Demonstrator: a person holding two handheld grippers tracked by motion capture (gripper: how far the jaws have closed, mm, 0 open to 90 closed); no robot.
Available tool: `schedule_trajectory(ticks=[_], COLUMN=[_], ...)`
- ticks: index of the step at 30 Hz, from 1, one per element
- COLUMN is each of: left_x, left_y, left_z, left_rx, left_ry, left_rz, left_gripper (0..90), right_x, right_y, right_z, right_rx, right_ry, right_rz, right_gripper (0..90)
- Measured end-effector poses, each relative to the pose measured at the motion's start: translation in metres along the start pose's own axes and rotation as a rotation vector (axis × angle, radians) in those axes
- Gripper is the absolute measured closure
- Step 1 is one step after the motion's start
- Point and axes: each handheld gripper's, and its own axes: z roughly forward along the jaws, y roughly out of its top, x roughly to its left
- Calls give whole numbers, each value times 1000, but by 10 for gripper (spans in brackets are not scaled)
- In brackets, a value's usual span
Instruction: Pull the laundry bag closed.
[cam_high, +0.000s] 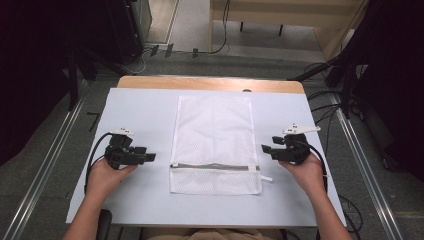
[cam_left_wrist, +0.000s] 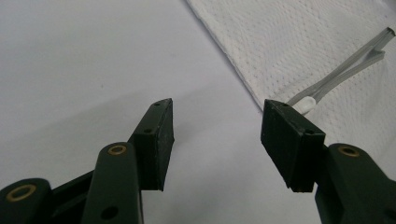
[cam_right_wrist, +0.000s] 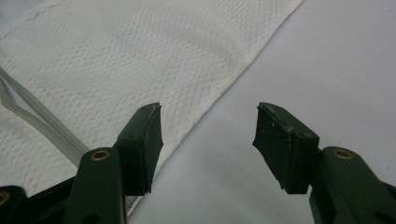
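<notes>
Both forearms enter low; the left gripper (cam_high: 150, 157) and right gripper (cam_high: 266, 148) gape empty, flanking a white mesh zip bag (cam_high: 215, 142) on the pale-blue-covered wooden bench (cam_high: 140, 107) above grey floor (cam_high: 45, 165).

Mesh bag (cam_high: 214, 142) lies flat at the desk's (cam_high: 140, 105) centre, long axis running front to back. Zipper (cam_high: 215, 166) crosses it near the front end. Left tongs (cam_high: 150, 157) sit left of the bag, right tongs (cam_high: 266, 149) right of it, both level with the zipper, apart from the bag.
</notes>
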Motion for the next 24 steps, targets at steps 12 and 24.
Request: schedule_trajectory(ticks=[12,24], left_x=[1,0], left_y=[1,1], left_z=[1,3], left_rx=[0,5], left_ry=[-9,-5], left_rz=[5,10], left_gripper=[420,408], right_x=[3,4], right_y=[0,-1], right_z=[1,3], right_rx=[10,29], right_ry=[41,27], right_rz=[17,9], right_gripper=[437,445])
